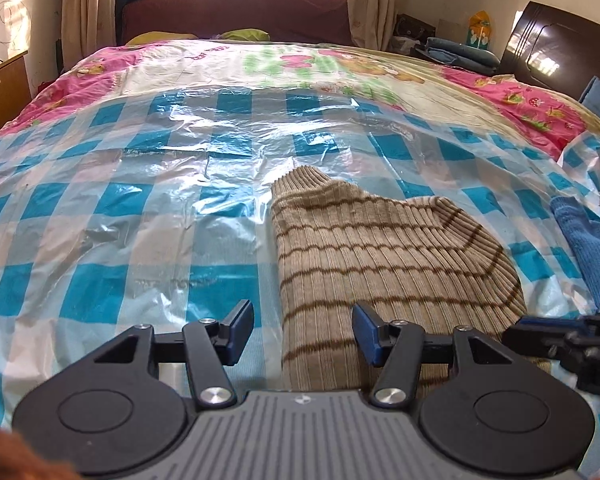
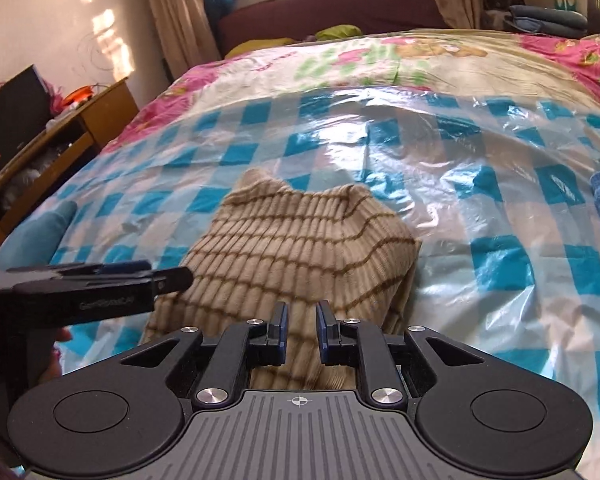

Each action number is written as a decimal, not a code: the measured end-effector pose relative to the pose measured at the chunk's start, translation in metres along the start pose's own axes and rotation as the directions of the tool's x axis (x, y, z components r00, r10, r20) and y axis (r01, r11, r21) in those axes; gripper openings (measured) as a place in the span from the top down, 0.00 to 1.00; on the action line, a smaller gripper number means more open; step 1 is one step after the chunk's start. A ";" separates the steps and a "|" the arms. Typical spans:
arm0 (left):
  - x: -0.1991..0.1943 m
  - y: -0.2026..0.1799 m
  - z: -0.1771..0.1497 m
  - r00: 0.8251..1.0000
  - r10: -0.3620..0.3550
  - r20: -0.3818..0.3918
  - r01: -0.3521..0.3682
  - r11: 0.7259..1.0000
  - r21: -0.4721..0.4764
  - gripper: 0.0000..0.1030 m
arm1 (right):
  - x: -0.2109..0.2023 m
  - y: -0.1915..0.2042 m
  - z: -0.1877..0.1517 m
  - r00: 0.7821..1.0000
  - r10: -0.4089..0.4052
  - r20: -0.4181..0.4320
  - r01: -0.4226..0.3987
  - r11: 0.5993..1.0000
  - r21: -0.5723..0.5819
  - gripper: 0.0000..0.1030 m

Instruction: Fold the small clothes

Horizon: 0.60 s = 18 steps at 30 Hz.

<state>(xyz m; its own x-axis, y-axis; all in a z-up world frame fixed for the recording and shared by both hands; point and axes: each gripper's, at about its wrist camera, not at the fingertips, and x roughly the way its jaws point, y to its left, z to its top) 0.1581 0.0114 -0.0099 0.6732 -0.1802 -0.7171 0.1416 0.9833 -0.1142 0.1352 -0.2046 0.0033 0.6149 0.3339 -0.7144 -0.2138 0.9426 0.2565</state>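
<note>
The striped beige knit (image 2: 284,248) lies folded mid-bed on the checked plastic sheet (image 1: 120,208), just ahead of both grippers: left gripper (image 1: 303,330) gaping empty, right gripper (image 2: 301,334) narrowly parted, clamping nothing.

My left gripper (image 1: 303,334): matte black linkage arms w/ silver screw heads, dark blue pads on the fingers (image 1: 366,334), grey ribbed base w/ small crosshair mark at frame bottom. Right gripper (image 2: 301,334): same build. Left edge of right wrist view: my hand in a teal glove (image 2: 54,226).
</note>
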 end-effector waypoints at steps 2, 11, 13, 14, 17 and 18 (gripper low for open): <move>-0.003 0.000 -0.006 1.000 -0.005 -0.006 0.005 1.000 -0.005 0.43 | 0.005 0.001 -0.010 0.999 -0.017 -0.035 0.017 1.000 -0.003 0.81; -0.014 0.000 -0.030 0.998 0.000 -0.059 0.000 1.000 -0.009 0.38 | -0.015 0.010 -0.025 0.999 -0.049 -0.002 0.049 0.999 0.023 0.80; -0.015 -0.001 -0.036 0.997 -0.008 -0.078 0.006 1.000 -0.019 0.38 | -0.015 0.013 -0.030 0.998 -0.059 -0.014 0.059 0.998 0.006 0.72; -0.016 -0.002 -0.039 0.996 -0.011 -0.087 0.009 1.000 -0.020 0.38 | -0.012 0.013 -0.032 0.997 -0.075 -0.029 0.075 0.997 0.001 0.72; -0.019 -0.005 -0.052 0.994 -0.009 -0.111 0.008 1.000 -0.008 0.38 | -0.013 0.012 -0.039 0.995 -0.086 -0.044 0.088 0.996 0.034 0.72; -0.020 -0.005 -0.055 0.993 -0.012 -0.116 0.011 1.000 -0.010 0.38 | -0.017 0.013 -0.040 0.996 -0.081 -0.037 0.082 0.996 0.041 0.72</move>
<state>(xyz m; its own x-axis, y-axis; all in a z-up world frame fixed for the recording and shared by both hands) 0.1034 0.0111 -0.0327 0.5828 -0.1879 -0.7906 0.1419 0.9815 -0.1286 0.0919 -0.1981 -0.0074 0.6014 0.2565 -0.7567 -0.1310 0.9659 0.2233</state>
